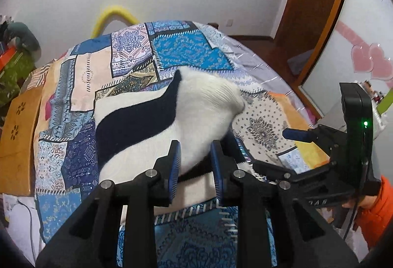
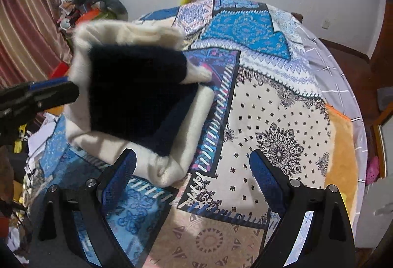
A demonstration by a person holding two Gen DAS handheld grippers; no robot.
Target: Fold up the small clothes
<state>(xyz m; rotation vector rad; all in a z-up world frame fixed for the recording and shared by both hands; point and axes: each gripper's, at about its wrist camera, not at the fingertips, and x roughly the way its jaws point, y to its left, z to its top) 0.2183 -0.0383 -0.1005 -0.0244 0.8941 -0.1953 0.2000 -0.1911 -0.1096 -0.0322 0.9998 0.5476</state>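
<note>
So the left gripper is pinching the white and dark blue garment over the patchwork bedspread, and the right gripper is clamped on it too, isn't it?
Not quite. The left gripper does pinch the white and dark blue garment over the patchwork bedspread, but the right gripper is open and holds nothing; the right wrist view shows its jaws wide apart.
</note>
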